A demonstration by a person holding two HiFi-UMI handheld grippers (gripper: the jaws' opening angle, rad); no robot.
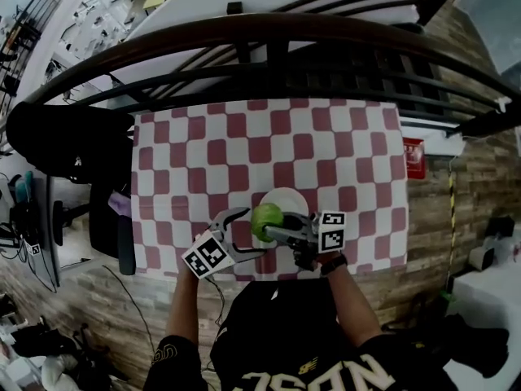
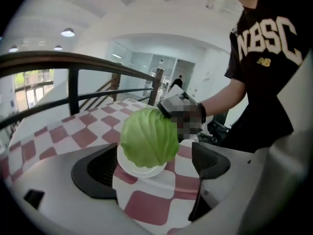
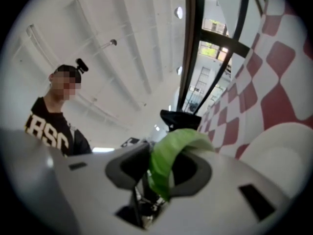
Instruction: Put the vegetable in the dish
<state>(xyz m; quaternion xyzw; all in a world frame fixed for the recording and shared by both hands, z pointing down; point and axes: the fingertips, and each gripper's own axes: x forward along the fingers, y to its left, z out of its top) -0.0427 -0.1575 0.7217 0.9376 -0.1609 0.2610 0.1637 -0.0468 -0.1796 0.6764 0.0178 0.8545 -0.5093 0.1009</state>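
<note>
Right gripper (image 1: 275,228) has its fingers clenched on the vegetable (image 1: 264,218), a green cabbage-like leaf. The right gripper view shows the leaf pinched between both pads, its edge curling out above them. The vegetable hangs over the near-left rim of the white dish (image 1: 286,199); can't tell if it touches the dish. The dish sits on the red-and-white checkered cloth (image 1: 326,137) of the table, near the middle of the front edge. Left gripper (image 1: 242,233) is just left of the vegetable, fingers (image 2: 98,173) released and spread wide with nothing pressed between them. In its own view the leaf and dish show through the gap, farther out. A dark railing (image 1: 244,35) runs behind the table's far edge.
</note>
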